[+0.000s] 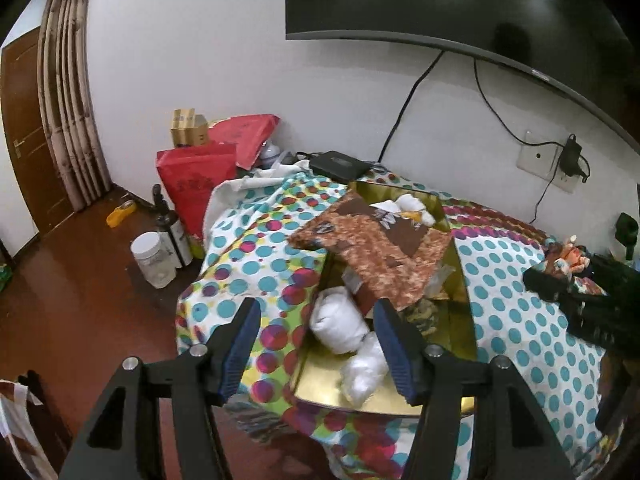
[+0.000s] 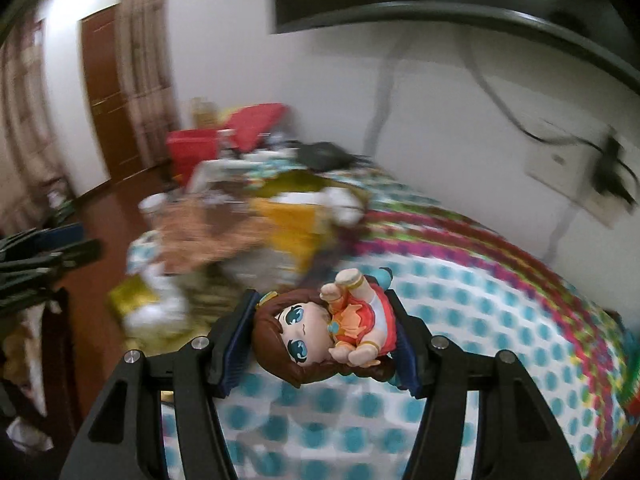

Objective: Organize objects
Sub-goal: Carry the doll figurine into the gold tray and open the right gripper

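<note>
The right tool [image 2: 322, 334] is clamped on a small plush doll [image 2: 320, 332] with brown hair, big blue eyes and an orange-red dress, held above the dotted worktop [image 2: 460, 304]. The left tool [image 1: 316, 344] stands apart, empty, above the golden box [image 1: 464, 292] near the worktop's left edge.

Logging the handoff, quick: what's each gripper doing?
Left gripper: open, holding nothing.
Right gripper: closed on the brown-haired plush doll in an orange dress.

A tilted brown lid [image 1: 372, 248] covers much of the gold box [image 1: 466, 280]; its near end, holding white bundles [image 1: 340, 320], stays reachable
</note>
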`<move>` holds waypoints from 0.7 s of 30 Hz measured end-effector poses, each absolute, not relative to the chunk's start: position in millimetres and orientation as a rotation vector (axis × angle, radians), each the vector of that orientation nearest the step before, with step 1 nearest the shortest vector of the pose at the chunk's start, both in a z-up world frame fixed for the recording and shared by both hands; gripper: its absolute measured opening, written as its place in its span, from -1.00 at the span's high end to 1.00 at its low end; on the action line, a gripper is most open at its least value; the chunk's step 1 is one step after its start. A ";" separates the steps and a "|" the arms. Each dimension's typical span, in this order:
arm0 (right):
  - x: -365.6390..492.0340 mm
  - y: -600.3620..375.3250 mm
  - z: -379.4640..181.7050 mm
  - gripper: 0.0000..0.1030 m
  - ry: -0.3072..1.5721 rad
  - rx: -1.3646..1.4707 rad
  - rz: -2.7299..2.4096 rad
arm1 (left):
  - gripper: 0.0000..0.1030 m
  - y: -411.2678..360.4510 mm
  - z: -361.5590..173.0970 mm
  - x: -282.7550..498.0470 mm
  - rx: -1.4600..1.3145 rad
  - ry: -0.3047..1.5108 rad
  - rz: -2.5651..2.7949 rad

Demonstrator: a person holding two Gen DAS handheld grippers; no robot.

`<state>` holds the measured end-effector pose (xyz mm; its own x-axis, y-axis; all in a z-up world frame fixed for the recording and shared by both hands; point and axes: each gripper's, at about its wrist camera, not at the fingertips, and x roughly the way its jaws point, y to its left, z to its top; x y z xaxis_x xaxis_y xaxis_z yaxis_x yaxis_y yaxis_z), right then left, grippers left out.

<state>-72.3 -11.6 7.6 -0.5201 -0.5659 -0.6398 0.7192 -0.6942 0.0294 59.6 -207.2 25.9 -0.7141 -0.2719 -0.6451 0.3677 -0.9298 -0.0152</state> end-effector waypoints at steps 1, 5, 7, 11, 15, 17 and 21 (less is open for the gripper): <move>-64.6 -23.5 8.3 -0.12 0.324 0.816 -2.185 | -0.17 -209.1 26.1 60.7 0.958 0.208 -2.615; -38.5 -62.5 4.2 -0.12 0.391 0.822 -2.104 | -0.17 -222.0 26.8 68.3 0.969 0.259 -2.594; -31.1 -77.0 -1.2 -0.12 0.423 0.842 -2.080 | -0.18 -226.9 25.3 72.6 0.962 0.262 -2.583; -26.4 -99.8 -15.3 -0.12 0.469 0.896 -2.058 | -0.19 -234.7 19.0 77.3 0.984 0.287 -2.581; -30.5 -114.3 -29.1 -0.12 0.487 0.944 -2.066 | -0.19 -241.8 12.7 80.2 0.986 0.325 -2.576; -32.5 -120.3 -35.3 -0.12 0.496 0.964 -2.071 | -0.19 -244.6 10.5 80.1 0.987 0.322 -2.567; -38.6 -129.1 -46.7 -0.13 0.487 1.011 -2.081 | -0.24 -250.4 7.7 80.4 0.988 0.332 -2.557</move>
<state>-38.6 -129.1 -46.7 -0.3999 -0.4659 -0.7893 0.7679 -0.6405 -0.0109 80.4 -250.4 7.7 -0.6818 -0.2611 -0.6834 0.4269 -0.9006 -0.0819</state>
